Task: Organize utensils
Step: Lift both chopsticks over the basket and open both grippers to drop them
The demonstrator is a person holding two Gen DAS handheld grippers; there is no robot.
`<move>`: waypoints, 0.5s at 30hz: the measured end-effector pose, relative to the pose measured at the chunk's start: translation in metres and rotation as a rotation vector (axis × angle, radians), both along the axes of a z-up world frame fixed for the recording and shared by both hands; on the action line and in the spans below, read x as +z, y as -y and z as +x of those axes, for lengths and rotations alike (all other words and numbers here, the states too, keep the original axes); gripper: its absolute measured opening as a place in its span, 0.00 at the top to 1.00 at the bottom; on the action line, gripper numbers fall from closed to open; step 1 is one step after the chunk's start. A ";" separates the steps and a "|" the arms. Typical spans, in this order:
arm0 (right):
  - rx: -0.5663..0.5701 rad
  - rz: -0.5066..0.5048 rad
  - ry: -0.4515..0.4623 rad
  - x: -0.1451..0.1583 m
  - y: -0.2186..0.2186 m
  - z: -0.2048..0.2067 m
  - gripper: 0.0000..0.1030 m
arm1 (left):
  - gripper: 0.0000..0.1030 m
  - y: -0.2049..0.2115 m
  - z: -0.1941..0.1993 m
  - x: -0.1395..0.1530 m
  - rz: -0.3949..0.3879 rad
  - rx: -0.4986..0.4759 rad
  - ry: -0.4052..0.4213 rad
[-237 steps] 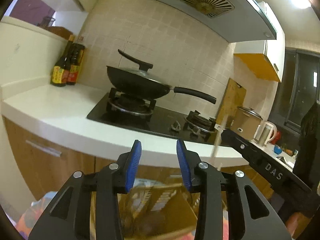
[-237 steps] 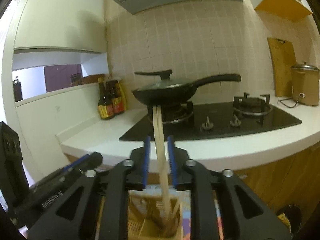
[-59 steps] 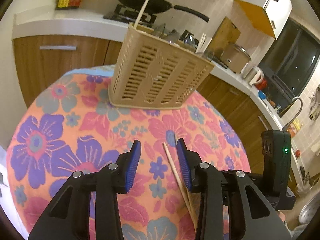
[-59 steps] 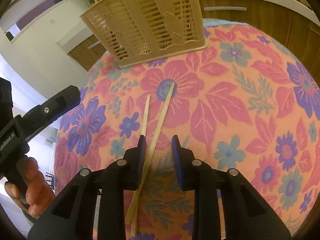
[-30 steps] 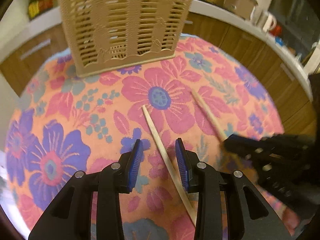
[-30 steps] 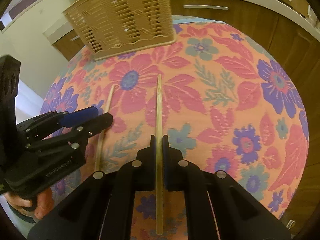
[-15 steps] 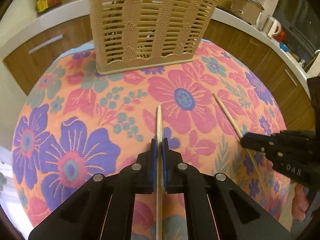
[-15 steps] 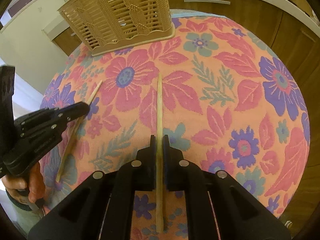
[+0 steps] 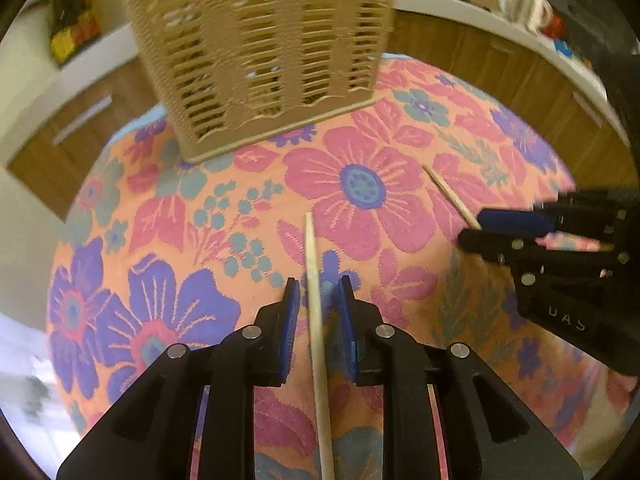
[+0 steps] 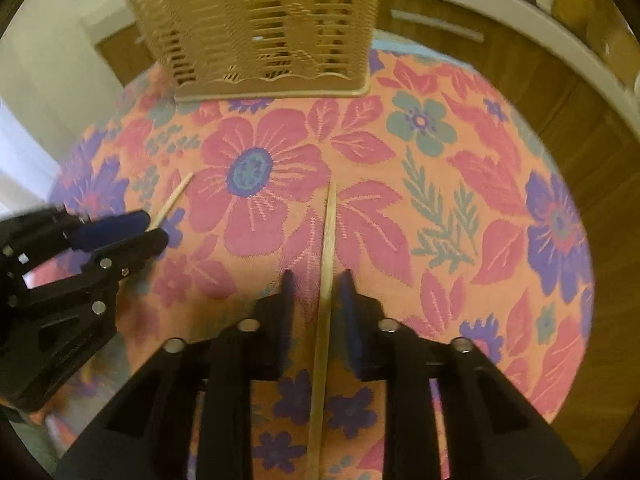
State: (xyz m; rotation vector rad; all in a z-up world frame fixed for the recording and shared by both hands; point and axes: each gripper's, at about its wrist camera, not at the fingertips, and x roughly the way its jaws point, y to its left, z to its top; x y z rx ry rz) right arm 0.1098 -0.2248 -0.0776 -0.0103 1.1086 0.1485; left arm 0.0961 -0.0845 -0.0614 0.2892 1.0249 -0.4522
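Note:
A beige slotted utensil basket (image 9: pixel 260 48) (image 10: pixel 264 24) stands at the far side of a round table with a floral cloth (image 9: pixel 140 216). My left gripper (image 9: pixel 318 294) is slightly open, with a pale chopstick (image 9: pixel 314 276) lying loose between its blue pads. My right gripper (image 10: pixel 318 282) is also slightly open around a second chopstick (image 10: pixel 328 232), with gaps on both sides. Each gripper also shows in the other's view, the right one (image 9: pixel 508 228) and the left one (image 10: pixel 120 232).
Wooden cabinets (image 9: pixel 500 56) under a white counter (image 10: pixel 520 12) run behind the table. Bottles (image 9: pixel 70 36) stand on the counter at far left. The table edge drops off on the left and right.
Both grippers were shut on their chopsticks half a second ago and have now opened a little. Both have moved closer to the basket.

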 end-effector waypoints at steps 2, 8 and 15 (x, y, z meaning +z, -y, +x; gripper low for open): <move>0.009 0.013 0.004 0.001 0.004 0.001 0.96 | 0.88 0.002 -0.002 -0.001 0.014 -0.009 0.024; 0.008 0.162 0.052 0.025 0.028 0.005 0.97 | 0.96 -0.024 0.006 0.023 -0.146 0.025 0.036; 0.054 0.217 0.202 0.083 0.032 0.006 0.97 | 0.96 -0.049 0.007 0.105 -0.310 0.035 0.237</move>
